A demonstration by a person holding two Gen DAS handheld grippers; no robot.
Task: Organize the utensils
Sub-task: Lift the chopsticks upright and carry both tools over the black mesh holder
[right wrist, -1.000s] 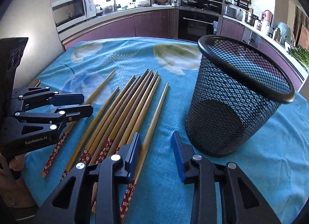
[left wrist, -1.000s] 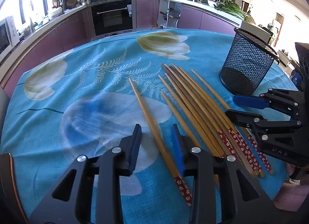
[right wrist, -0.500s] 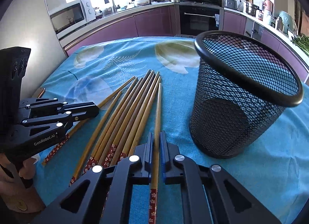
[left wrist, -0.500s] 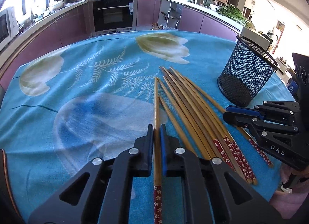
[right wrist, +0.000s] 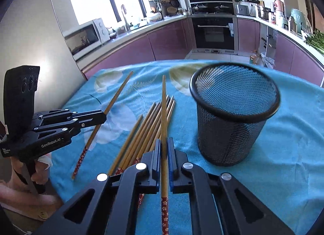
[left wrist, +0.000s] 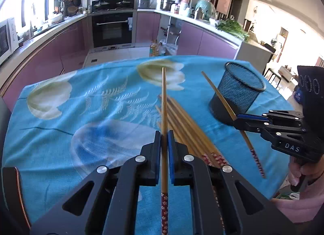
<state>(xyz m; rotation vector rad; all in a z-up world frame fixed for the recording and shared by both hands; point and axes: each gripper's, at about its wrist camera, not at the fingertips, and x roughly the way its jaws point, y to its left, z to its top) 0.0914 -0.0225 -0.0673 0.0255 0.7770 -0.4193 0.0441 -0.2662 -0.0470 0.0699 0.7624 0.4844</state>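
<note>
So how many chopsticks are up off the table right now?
2. One chopstick is clamped in the left gripper, the other chopstick in the right gripper. The rest lie in a pile on the blue tablecloth.

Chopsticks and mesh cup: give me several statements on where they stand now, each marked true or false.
1. Each gripper is shut on one chopstick. True: the left gripper holds the left chopstick, the right gripper the right chopstick.
2. The mesh cup lies on its side. False: it stands upright.
3. The cup already holds chopsticks. False: it looks empty.
4. More chopsticks lie on the tablecloth. True.
</note>
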